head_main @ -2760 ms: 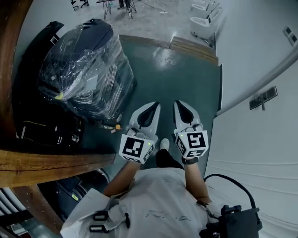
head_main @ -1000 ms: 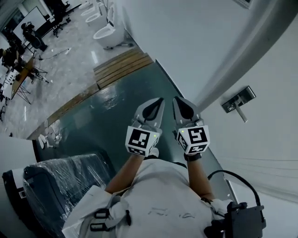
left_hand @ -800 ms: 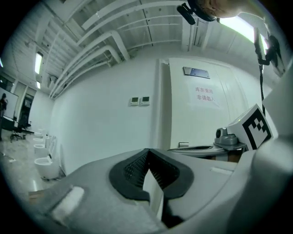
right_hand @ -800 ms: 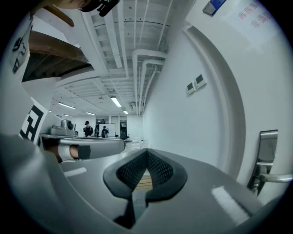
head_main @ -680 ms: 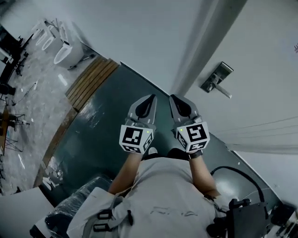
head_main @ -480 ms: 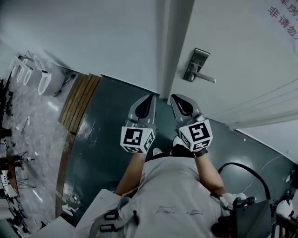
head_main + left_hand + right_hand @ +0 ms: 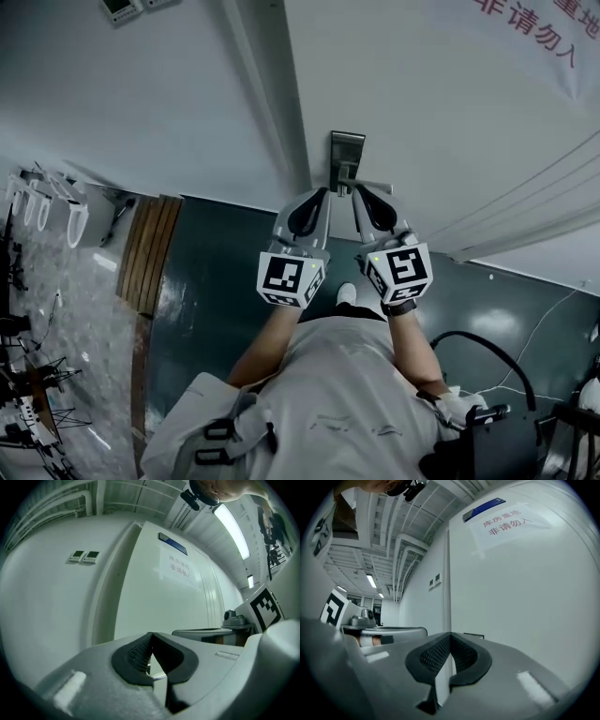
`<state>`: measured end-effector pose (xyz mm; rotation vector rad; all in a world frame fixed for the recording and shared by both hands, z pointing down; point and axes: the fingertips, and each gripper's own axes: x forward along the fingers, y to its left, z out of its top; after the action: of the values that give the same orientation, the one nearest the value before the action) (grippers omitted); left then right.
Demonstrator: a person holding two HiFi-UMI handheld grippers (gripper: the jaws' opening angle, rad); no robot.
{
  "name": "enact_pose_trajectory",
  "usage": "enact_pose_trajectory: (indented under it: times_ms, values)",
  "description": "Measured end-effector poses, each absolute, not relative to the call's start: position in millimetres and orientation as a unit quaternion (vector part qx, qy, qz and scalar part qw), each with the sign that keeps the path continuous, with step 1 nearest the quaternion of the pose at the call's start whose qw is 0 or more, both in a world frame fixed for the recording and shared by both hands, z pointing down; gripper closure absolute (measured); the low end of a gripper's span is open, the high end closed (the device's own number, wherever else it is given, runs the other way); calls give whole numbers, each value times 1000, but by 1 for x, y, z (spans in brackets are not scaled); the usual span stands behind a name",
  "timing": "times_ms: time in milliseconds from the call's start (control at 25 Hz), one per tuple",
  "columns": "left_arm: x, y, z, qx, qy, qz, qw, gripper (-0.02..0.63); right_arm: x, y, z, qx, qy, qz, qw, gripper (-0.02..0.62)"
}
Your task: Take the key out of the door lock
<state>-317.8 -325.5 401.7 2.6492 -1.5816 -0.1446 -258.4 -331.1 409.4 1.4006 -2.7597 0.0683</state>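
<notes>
While facing the white door (image 7: 450, 103) with the left hand-held gripper (image 7: 319, 197) and the right hand-held gripper (image 7: 362, 195) both clenched empty, open one near the grey metal lock plate (image 7: 346, 150) just ahead, find the small key not yet discernible there, pinch squarely, pull straight.

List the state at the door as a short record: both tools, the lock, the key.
left tool: shut, nothing between its jaws, aimed at the door
right tool: shut, empty, side by side with the left tool
lock plate: near the door's edge, just beyond both tool tips; not gripped
key: cannot be made out in any view
door: white, with a paper sign in red print
status: neither tool holds a key
</notes>
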Motion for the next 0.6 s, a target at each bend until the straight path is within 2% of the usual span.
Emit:
enact_pose_trajectory:
  times_ms: [240, 360, 600]
  values:
    - [-327, -365, 407, 851, -524, -26, 14, 604, -254, -359, 422, 443, -896, 32, 13, 589]
    - [-340, -379, 424, 851, -523, -9, 36, 604, -273, -360, 433, 411, -911, 27, 19, 589]
    - [-351, -410, 434, 866, -499, 2, 37, 604, -279, -377, 441, 449, -892, 48, 25, 589]
